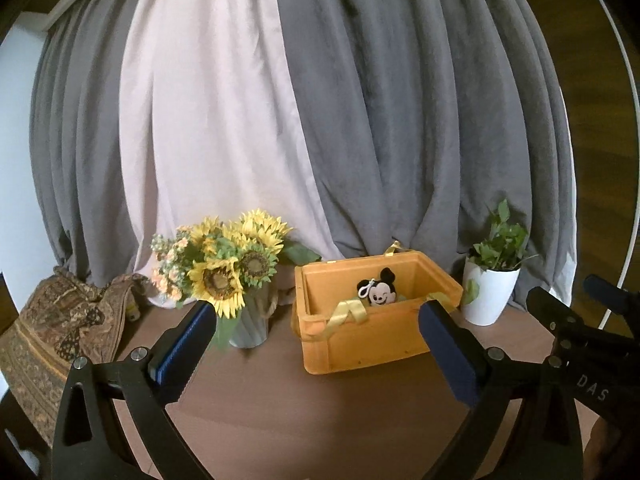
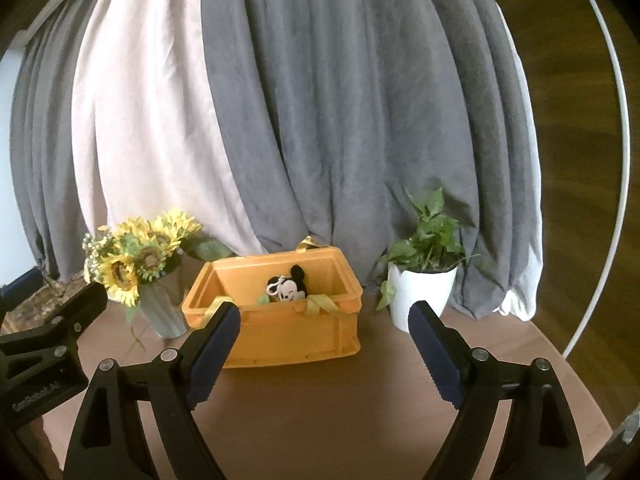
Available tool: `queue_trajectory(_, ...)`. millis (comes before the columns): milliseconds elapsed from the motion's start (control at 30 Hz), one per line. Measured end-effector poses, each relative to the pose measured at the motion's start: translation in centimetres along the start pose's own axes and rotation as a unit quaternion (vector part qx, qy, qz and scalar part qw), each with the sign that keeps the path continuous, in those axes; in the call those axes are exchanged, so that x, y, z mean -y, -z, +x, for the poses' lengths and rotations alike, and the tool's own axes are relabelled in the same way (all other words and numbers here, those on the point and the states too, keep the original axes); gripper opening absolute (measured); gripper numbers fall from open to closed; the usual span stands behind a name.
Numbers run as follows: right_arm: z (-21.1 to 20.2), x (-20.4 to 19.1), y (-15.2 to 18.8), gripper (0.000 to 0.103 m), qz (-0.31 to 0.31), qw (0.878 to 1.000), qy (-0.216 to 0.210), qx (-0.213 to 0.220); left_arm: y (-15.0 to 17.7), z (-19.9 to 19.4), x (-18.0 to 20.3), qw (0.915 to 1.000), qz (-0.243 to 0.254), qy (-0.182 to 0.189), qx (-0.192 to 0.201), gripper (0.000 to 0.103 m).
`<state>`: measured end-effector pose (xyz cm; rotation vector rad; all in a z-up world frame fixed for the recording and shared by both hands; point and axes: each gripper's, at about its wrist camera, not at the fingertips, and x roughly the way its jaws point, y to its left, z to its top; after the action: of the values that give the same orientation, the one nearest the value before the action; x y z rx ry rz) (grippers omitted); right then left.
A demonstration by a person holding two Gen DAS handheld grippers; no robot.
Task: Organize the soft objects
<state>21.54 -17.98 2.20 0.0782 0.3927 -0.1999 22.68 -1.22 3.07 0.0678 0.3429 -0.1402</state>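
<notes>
An orange plastic crate (image 1: 360,344) (image 2: 288,336) stands on the brown table, a little beyond both grippers. A black-eared mouse plush (image 1: 380,290) (image 2: 289,288) peeks over its front wall, with yellow ribbon straps (image 1: 346,314) draped over the rim. My left gripper (image 1: 318,308) hovers in front of the crate, open wide, its blue pads empty. My right gripper (image 2: 324,309) is beside it, open too, nothing between its fingers. Each gripper's black body shows at the edge of the other's view.
A vase of sunflowers (image 1: 224,268) (image 2: 136,264) stands left of the crate. A white pot with a green plant (image 1: 494,280) (image 2: 422,280) stands to its right. A patterned cloth (image 1: 60,320) lies at the table's left edge. Grey and pale curtains hang behind.
</notes>
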Motion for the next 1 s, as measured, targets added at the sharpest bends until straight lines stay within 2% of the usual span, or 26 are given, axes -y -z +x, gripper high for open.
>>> queue_trajectory(500,-8.6,2.7,2.4,0.088,0.005,1.0,-0.014,0.013,2.7,-9.0,1.7,0.9999,-0.012,0.008,-0.003,0.103)
queue_trajectory(1000,-13.1,3.9,4.3,0.088,0.005,1.0,-0.017,0.016,4.0,-13.4,2.4,0.9999,-0.005,-0.015,0.007,0.103)
